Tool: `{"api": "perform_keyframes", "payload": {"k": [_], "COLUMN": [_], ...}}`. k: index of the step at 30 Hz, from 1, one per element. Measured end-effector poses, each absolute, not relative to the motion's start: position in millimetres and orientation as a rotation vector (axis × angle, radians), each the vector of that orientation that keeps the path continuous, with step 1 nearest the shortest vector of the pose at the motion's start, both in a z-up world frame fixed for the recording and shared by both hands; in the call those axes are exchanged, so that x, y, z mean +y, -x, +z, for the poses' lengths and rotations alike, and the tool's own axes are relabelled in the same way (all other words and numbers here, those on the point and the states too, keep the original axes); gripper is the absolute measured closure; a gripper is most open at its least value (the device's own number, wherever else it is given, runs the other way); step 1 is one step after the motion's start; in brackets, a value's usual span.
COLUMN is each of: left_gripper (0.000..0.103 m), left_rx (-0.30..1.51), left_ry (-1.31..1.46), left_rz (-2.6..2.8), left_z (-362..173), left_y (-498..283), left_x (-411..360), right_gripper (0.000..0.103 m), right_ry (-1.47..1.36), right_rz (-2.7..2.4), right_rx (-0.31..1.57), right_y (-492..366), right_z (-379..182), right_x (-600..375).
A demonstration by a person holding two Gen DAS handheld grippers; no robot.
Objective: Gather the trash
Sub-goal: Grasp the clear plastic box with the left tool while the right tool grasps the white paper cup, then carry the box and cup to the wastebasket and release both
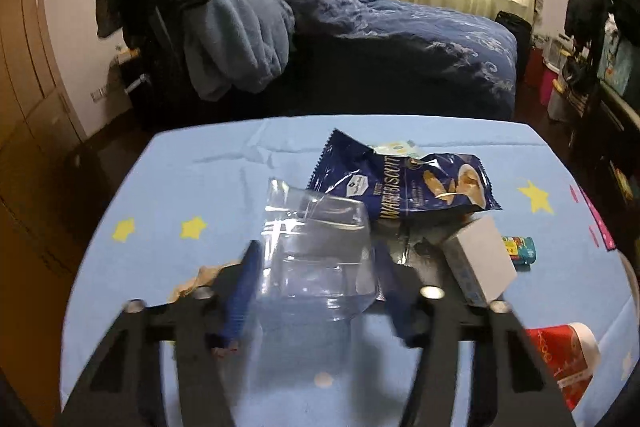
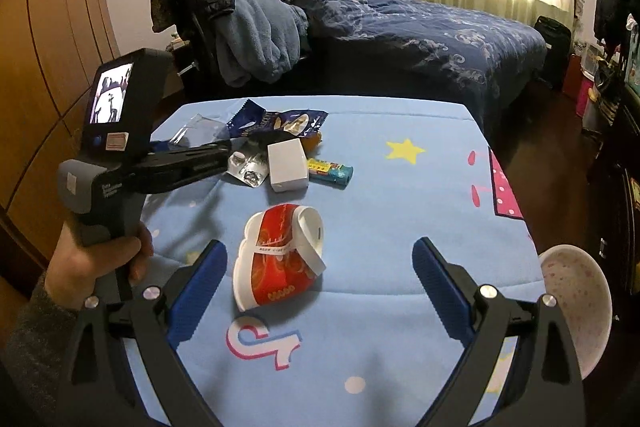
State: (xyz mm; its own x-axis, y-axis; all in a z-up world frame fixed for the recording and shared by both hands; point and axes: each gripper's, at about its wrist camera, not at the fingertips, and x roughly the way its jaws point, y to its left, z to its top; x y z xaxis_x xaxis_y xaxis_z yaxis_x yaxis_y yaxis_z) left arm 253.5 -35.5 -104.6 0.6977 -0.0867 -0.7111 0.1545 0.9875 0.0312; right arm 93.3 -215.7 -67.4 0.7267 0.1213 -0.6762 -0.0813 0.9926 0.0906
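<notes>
Trash lies on a light blue cloth-covered table (image 2: 400, 187). In the left wrist view my left gripper (image 1: 316, 263) has its blue fingers either side of a clear plastic wrapper (image 1: 316, 247); I cannot tell whether they grip it. Beyond lie a blue wafer biscuit bag (image 1: 404, 183), a white box (image 1: 480, 263) and a small colourful wrapper (image 1: 520, 251). My right gripper (image 2: 320, 267) is open around a crushed red and white paper cup (image 2: 280, 259), not touching it. The right wrist view also shows the left gripper body (image 2: 120, 155), the biscuit bag (image 2: 280, 123), the box (image 2: 286, 163), a blister pack (image 2: 248, 167) and the wrapper (image 2: 332, 171).
A white speckled bowl (image 2: 576, 299) sits off the table's right edge. A bed with a dark blue quilt (image 2: 420, 27) stands behind the table. A chair piled with clothes (image 2: 224, 19) is at back left, wooden wardrobes (image 2: 52, 47) on the left.
</notes>
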Motion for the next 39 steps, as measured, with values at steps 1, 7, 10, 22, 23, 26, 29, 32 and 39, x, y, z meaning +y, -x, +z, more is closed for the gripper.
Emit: {"api": "perform_keyframes", "payload": {"k": [1, 7, 10, 22, 23, 26, 29, 32, 39], "left_gripper": [0.055, 0.057, 0.057, 0.056, 0.056, 0.056, 0.056, 0.056, 0.056], "left_rx": [0.788, 0.745, 0.709, 0.634, 0.628, 0.615, 0.607, 0.601, 0.582], "left_ry": [-0.083, -0.079, -0.07, -0.004, -0.001, 0.011, 0.022, 0.036, 0.082], "left_rz": [-0.137, -0.136, -0.129, -0.127, -0.126, -0.119, -0.114, -0.114, -0.142], "left_z": [-105.1, -95.8, -84.8, -47.8, -45.8, -38.4, -33.3, -29.0, -16.2], "left_y": [-253.7, -245.2, -237.8, -201.9, -198.1, -187.7, -179.1, -165.5, -131.0], "left_x": [-34.3, -32.0, -27.3, 2.8, 5.1, 12.2, 16.1, 19.7, 20.8], "right_gripper": [0.009, 0.009, 0.009, 0.035, 0.035, 0.035, 0.035, 0.035, 0.035], "right_ry": [-0.056, -0.046, -0.022, 0.15, 0.135, 0.116, 0.094, 0.071, 0.124], "right_rz": [0.11, 0.099, 0.102, 0.076, 0.086, 0.102, 0.098, 0.093, 0.044], "right_rx": [0.751, 0.775, 0.8, 0.913, 0.918, 0.903, 0.875, 0.856, 0.777], "right_y": [-93.7, -102.4, -112.9, -149.4, -149.8, -146.1, -137.5, -127.7, -89.1], "right_z": [-67.5, -74.3, -82.0, -120.8, -121.9, -119.9, -111.1, -101.4, -78.0], "right_x": [-215.9, -213.4, -204.3, -165.1, -166.4, -170.0, -175.6, -183.0, -192.7]}}
